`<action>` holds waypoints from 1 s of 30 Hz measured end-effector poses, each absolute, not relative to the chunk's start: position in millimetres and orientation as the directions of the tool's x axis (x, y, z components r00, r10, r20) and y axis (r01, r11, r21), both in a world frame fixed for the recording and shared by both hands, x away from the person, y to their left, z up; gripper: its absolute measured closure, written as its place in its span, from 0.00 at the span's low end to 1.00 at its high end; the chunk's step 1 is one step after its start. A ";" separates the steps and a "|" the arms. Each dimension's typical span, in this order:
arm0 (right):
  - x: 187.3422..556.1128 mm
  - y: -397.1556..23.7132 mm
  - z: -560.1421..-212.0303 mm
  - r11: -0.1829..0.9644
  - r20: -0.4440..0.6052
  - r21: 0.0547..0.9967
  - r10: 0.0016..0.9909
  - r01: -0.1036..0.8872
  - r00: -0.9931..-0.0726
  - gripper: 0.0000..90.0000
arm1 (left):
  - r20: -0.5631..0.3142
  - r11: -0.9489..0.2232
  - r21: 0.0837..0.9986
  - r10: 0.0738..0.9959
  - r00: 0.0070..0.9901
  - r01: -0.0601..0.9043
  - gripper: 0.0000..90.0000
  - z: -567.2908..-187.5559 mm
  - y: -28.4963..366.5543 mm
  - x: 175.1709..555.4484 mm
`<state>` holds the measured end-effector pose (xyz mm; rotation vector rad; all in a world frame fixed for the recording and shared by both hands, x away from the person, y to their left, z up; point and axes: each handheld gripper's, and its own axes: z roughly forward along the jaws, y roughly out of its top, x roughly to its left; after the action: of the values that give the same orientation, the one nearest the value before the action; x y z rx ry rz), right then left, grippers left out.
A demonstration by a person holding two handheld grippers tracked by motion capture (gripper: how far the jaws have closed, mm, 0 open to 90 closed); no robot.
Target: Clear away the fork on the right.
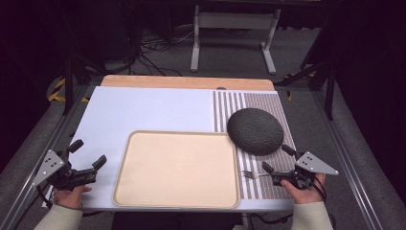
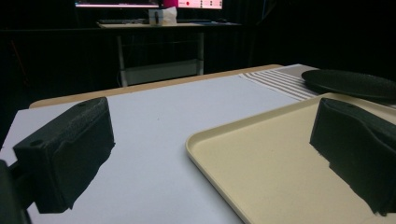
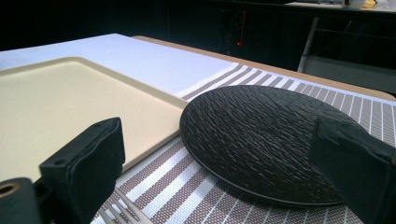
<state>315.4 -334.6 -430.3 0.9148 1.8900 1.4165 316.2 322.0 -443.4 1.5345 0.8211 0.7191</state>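
Note:
A beige tray [image 1: 177,167] lies empty at the table's near middle. To its right, a black textured plate [image 1: 254,131] rests on a striped placemat [image 1: 249,103], and a fork [image 1: 256,174] lies on the placemat in front of the plate. My left gripper [image 1: 88,153] hovers open left of the tray, nothing between its jaws; ahead of it are the tray's corner [image 2: 261,158] and the far plate [image 2: 350,83]. My right gripper [image 1: 276,159] stands open just right of the fork, facing the plate [image 3: 261,135], with the fork tines [image 3: 121,212] low by its left jaw.
A white mat [image 1: 143,110] covers the table's left and middle, over a wooden top [image 1: 186,82]. Metal rails [image 1: 45,139] run along both sides. Behind the table stand a white frame [image 1: 234,28] and loose cables [image 1: 153,52] on the floor.

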 end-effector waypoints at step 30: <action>326.2 -335.4 -396.7 0.222 -0.061 0.956 0.793 0.193 -0.606 0.05 | 0.008 -0.068 0.994 0.833 0.553 0.088 0.00 -441.1 323.0 311.2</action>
<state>326.2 -335.4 -396.7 0.9066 1.9434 1.3992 311.2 323.0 -441.1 1.5341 0.8166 0.7408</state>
